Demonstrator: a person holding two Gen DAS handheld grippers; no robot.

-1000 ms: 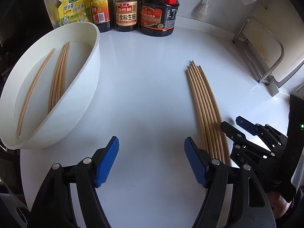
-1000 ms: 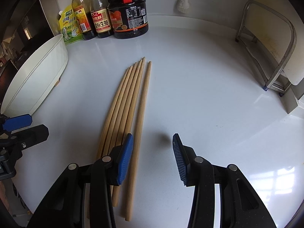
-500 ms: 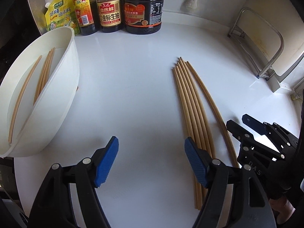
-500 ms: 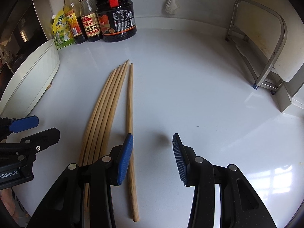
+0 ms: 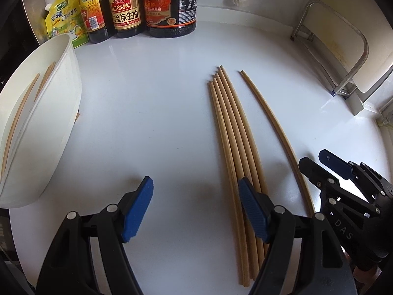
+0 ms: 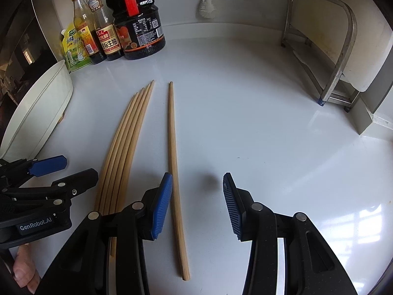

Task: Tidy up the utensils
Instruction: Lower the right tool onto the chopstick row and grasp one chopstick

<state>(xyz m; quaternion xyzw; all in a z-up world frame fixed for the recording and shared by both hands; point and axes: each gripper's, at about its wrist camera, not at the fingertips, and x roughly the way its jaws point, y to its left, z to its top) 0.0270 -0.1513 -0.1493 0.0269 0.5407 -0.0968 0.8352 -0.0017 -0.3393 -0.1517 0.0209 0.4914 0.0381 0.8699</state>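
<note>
Several wooden chopsticks [image 5: 233, 147] lie bundled on the white counter [image 5: 147, 123]. One single chopstick [image 6: 173, 159] lies apart to their right. My right gripper [image 6: 196, 205] is open over the single chopstick's near end, which sits just inside its left pad [image 6: 162, 204]. My left gripper [image 5: 195, 207] is open with nothing between its fingers, and its right pad [image 5: 250, 209] hangs over the bundle's near end. A white bowl [image 5: 56, 123] at the left holds a few more chopsticks [image 5: 14, 123].
Sauce bottles [image 5: 169, 7] and a yellow pouch [image 5: 63, 17] line the back wall. A metal rack [image 6: 339, 56] with a board stands at the right. A brush [image 6: 206, 5] hangs on the wall. A person's fingers [image 6: 24, 265] show at the lower left.
The outermost chopstick has slid right, away from the bundle, beside the right gripper's left finger. Both grippers have shifted right; the bowl has drifted toward the left edge of the left wrist view.
</note>
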